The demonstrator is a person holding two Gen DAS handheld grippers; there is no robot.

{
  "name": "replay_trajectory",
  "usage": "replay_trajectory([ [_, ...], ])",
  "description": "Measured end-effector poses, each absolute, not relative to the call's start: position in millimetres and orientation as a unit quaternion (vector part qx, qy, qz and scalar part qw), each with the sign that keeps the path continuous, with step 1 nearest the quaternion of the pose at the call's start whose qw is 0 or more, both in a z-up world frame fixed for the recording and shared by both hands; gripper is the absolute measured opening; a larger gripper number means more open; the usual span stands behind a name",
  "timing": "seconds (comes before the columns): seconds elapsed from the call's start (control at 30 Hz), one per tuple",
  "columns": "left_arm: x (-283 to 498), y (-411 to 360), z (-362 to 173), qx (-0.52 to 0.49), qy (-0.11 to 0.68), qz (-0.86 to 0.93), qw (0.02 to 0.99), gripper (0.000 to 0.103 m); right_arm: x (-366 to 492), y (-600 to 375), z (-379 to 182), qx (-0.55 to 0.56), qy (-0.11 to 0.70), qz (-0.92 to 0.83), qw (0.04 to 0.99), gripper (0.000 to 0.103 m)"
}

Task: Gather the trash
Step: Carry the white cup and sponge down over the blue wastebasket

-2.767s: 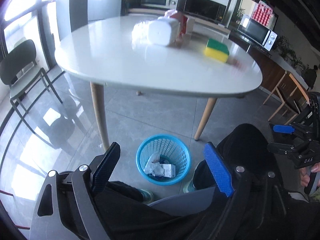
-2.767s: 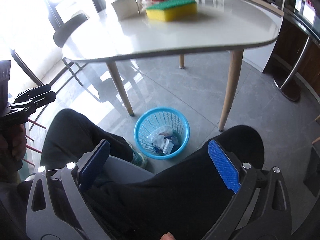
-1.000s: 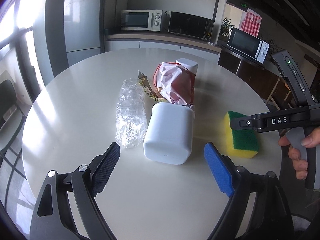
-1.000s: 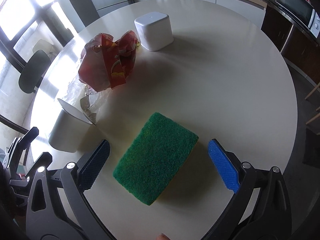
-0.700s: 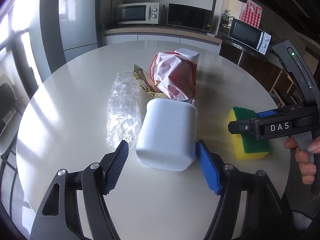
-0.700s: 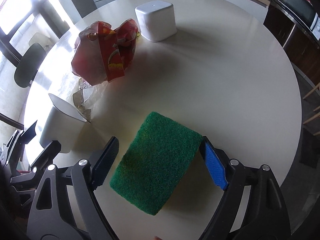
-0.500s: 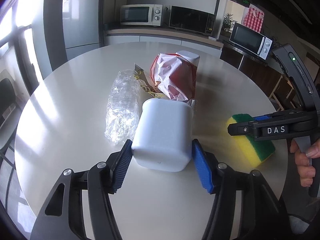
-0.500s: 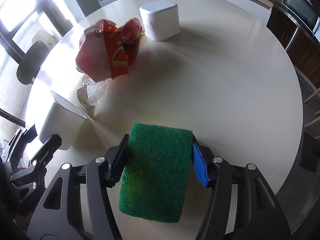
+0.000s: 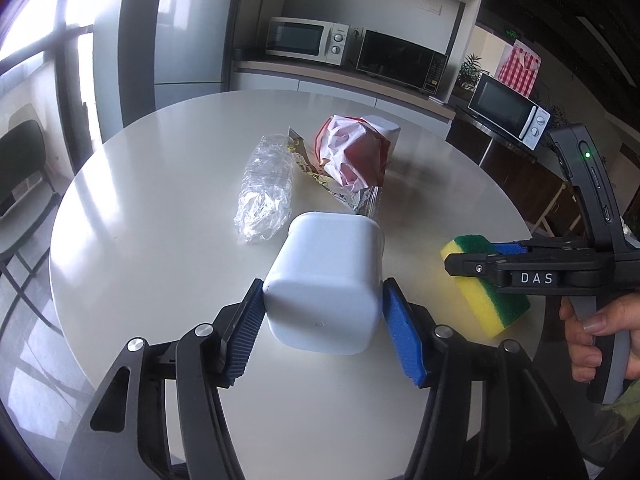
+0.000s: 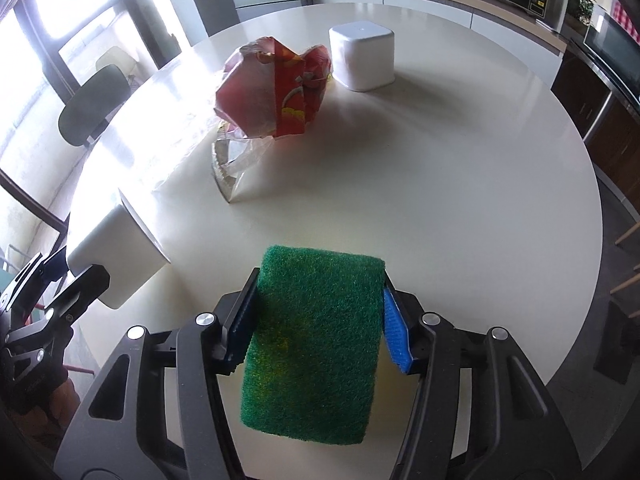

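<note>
My left gripper [image 9: 322,330] is shut on a white plastic cup [image 9: 326,280] lying on its side, lifted off the round white table [image 9: 160,208]. The cup also shows in the right wrist view [image 10: 116,256]. My right gripper [image 10: 316,320] is shut on a green and yellow sponge [image 10: 316,340], which also shows in the left wrist view [image 9: 484,284]. A crumpled red snack bag [image 10: 272,92], a crushed clear plastic bottle [image 9: 264,192] and a torn foil wrapper [image 10: 228,168] lie in the table's middle.
A second white cup [image 10: 362,56] stands upside down behind the red bag. A dark chair [image 10: 92,104] stands left of the table. Microwaves [image 9: 306,40] sit on a counter at the back. The table edge [image 10: 580,320] runs close on the right.
Both grippers rose from the blue bin on the floor to the tabletop. The left closed on the white cup and tipped it up. The right closed on the sponge and lifted it.
</note>
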State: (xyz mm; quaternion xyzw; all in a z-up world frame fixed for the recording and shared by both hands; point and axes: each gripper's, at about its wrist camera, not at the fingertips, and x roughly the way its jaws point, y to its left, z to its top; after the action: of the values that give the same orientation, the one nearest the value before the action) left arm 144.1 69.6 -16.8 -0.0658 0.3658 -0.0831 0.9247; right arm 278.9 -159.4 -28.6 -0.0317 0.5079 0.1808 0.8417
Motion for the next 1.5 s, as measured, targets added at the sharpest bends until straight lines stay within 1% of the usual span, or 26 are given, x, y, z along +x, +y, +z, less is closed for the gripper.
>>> replay_trajectory([
  [0.17, 118.2, 68.3, -1.4, -0.083, 0.349, -0.080, 0.930, 0.059, 255.5, -159.2, -13.6, -0.062, 0.466, 0.193, 0.861, 0.052],
  [0.43, 97.1, 64.1, 4.5, -0.089, 0.348, -0.059, 0.931, 0.058, 227.3, -173.2, -2.7, -0.044, 0.442, 0.220, 0.868, 0.051],
  [0.63, 70.6, 59.4, 8.4, -0.094, 0.343, -0.062, 0.933, 0.058, 190.4, -184.4, 5.0, -0.047, 0.409, 0.232, 0.881, 0.051],
  [1.0, 35.5, 47.2, 12.1, -0.083, 0.340, -0.078, 0.933, 0.058, 146.3, -201.8, -3.2, -0.040, 0.397, 0.245, 0.884, 0.051],
  [1.17, 21.5, 37.2, -1.4, -0.050, 0.357, -0.084, 0.929, 0.058, 123.8, -201.9, -7.4, -0.048, 0.393, 0.261, 0.881, 0.051],
  [1.5, -6.2, 34.8, -33.7, -0.045, 0.408, -0.095, 0.907, 0.058, 78.8, -209.0, -23.3, -0.074, 0.401, 0.297, 0.863, 0.051],
])
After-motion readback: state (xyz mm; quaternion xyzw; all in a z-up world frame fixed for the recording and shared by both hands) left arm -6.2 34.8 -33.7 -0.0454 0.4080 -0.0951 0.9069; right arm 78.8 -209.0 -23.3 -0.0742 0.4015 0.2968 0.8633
